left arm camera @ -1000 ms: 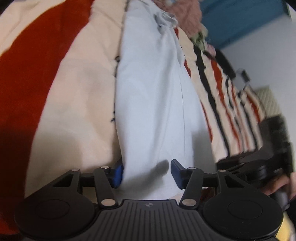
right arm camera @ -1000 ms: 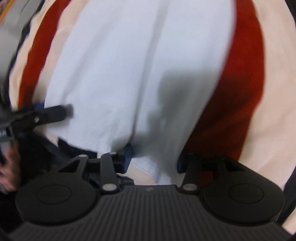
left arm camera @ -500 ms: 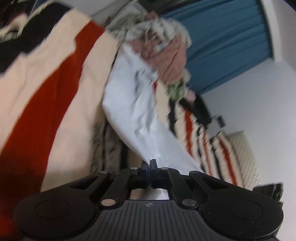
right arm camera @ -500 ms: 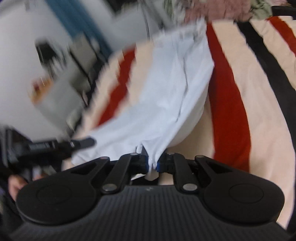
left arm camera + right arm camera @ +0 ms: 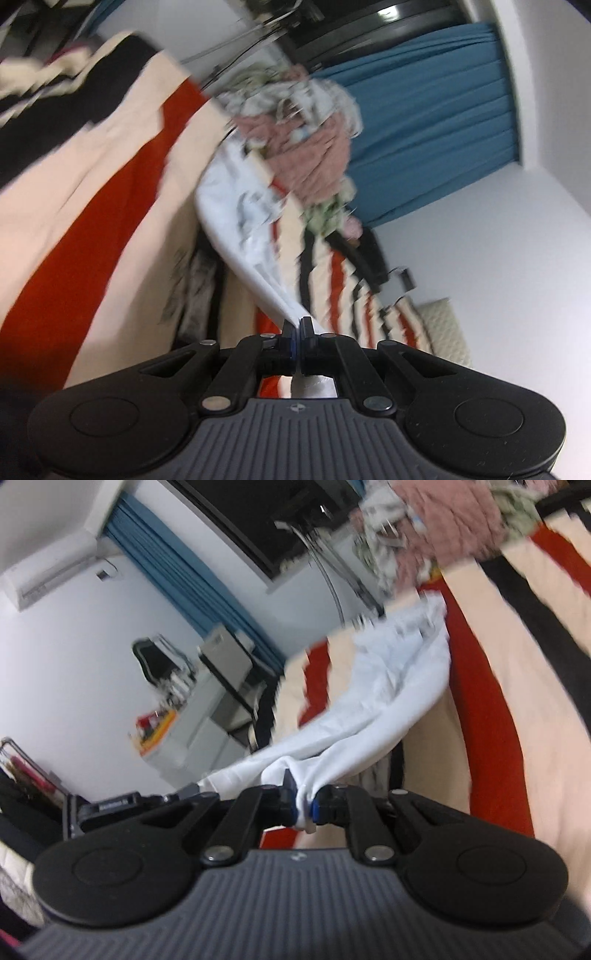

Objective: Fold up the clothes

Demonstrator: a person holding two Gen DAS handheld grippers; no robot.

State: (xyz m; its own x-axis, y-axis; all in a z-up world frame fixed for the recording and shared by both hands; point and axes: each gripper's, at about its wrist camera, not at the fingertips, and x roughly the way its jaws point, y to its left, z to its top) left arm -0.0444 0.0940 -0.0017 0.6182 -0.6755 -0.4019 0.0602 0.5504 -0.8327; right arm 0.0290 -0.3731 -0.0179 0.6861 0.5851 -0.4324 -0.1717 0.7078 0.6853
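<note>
Striped blanket [image 5: 110, 206], cream, red and black: covers the bed beneath everything.
Blue curtain [image 5: 436, 122]: hangs behind, at the far wall.
Clothes pile [image 5: 306, 147], pink and patterned: sits at the blanket's far end, detail blurred.
White garment [image 5: 388, 686]: stretches from near the pile toward both grippers, apparently lifted off the blanket at its near edge.
Left gripper [image 5: 296, 328]: jaws closed on a thin fold of the garment's edge.
Right gripper [image 5: 303, 805]: jaws clamped on a bunched corner.
</note>
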